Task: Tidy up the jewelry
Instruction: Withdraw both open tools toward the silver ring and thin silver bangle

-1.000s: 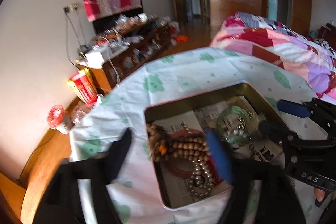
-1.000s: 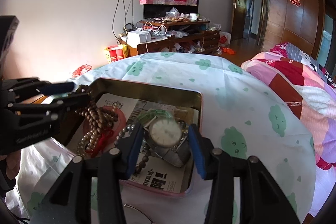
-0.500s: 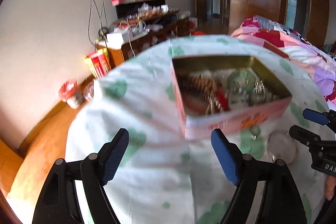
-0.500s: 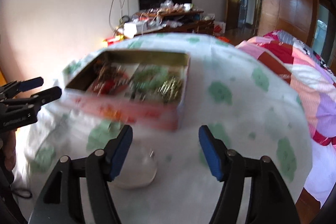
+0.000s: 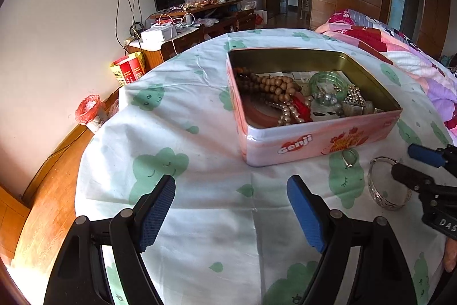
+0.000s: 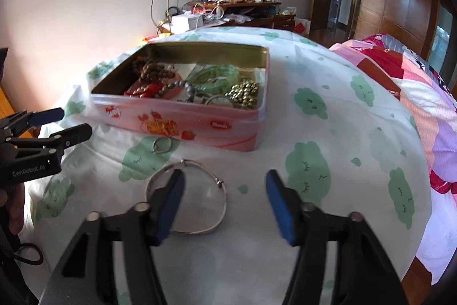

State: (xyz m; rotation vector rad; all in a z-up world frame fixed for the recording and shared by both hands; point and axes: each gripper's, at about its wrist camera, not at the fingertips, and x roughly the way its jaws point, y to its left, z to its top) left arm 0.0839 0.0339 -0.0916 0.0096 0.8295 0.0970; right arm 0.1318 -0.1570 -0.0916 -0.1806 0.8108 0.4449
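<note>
Two pieces of jewelry lie outside the tin [image 6: 182, 119]: a silver bangle [image 6: 187, 197] and a small ring [image 6: 162, 145]. Both rest on the tablecloth [image 6: 328, 110], on the near side of the tin.

The right gripper [image 6: 224, 203] is spread wide and grasps nothing. The bangle lies directly beneath and ahead of its left finger, which overlaps the near-left part of the hoop in the right wrist view. The ring lies further ahead, just beside the tin wall.

The left gripper [image 5: 231, 209] is also spread wide and empty. The tin stands ahead of it and to its right; the ring [image 5: 350, 157] and bangle [image 5: 388, 185] lie well to its right, near the right gripper.

Progress, judged from the layout: most pieces are already in the tin, including wooden beads [image 5: 274, 86], a green bracelet [image 5: 328, 82], a string of pale beads [image 5: 287, 113], metal beads [image 6: 245, 92] and a watch [image 6: 220, 100]. The contents lie heaped, not sorted. The bangle and ring appear to remain. The bangle is the nearest candidate for the right gripper.
</note>
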